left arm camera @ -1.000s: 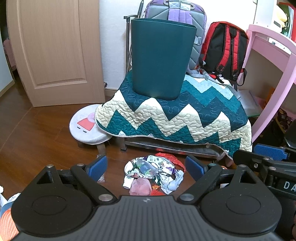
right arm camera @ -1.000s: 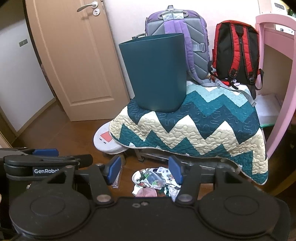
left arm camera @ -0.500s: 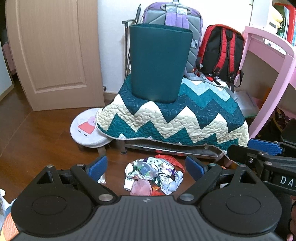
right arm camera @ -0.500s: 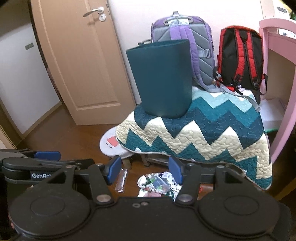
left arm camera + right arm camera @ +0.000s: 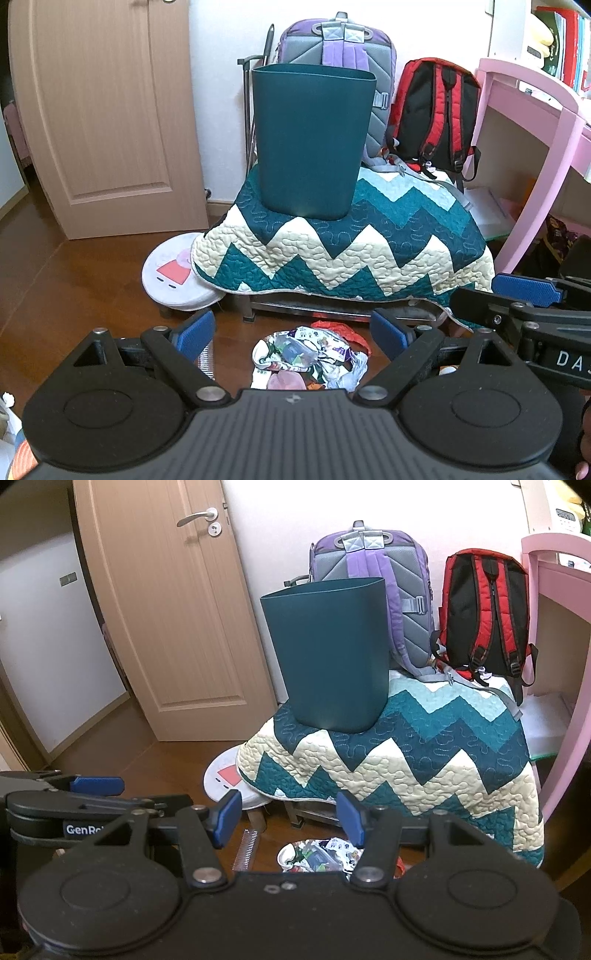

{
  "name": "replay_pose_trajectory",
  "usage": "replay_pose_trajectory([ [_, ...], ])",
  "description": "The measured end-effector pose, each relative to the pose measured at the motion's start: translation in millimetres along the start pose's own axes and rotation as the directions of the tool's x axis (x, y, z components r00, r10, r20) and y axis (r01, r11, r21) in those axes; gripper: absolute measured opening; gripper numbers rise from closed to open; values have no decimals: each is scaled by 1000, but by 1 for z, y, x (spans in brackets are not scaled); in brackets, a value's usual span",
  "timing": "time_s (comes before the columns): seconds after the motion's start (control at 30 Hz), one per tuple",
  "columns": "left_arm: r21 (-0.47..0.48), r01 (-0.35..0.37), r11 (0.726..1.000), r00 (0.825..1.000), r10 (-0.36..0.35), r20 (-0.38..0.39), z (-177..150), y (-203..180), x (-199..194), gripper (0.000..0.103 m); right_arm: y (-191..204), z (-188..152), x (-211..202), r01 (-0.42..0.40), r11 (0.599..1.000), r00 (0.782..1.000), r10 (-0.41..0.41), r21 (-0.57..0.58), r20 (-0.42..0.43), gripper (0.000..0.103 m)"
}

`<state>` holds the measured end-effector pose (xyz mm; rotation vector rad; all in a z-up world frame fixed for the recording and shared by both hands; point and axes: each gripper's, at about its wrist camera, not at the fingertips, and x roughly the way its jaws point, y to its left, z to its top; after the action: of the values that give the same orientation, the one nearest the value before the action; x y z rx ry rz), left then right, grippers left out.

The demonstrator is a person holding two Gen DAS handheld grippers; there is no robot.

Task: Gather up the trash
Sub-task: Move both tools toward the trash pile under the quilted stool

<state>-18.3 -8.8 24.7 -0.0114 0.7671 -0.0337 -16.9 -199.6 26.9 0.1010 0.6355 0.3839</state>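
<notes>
A heap of crumpled wrappers and plastic trash lies on the brown wooden floor, seen again low in the right wrist view. A dark teal bin stands upright on a zigzag quilt; the bin also shows in the right view. My left gripper hovers above the heap, open, nothing between its blue pads. My right gripper is open too and holds nothing. Each gripper appears at the edge of the other's view.
A small round white stool sits left of the quilt. A clear ridged plastic piece lies on the floor. Purple and red backpacks lean at the wall. A pink desk is on the right, a door on the left.
Both views have tilted up a little, so the trash heap sits lower in frame. Both grippers stay open and empty.
</notes>
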Motion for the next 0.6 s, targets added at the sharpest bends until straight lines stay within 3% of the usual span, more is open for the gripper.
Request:
replay_pose_trajectory([
  [0.6, -8, 3, 1000, 1000, -3, -19, -3, 1, 6, 92, -1, -1, 6, 3, 1000, 1000, -3, 5, -19, 57],
])
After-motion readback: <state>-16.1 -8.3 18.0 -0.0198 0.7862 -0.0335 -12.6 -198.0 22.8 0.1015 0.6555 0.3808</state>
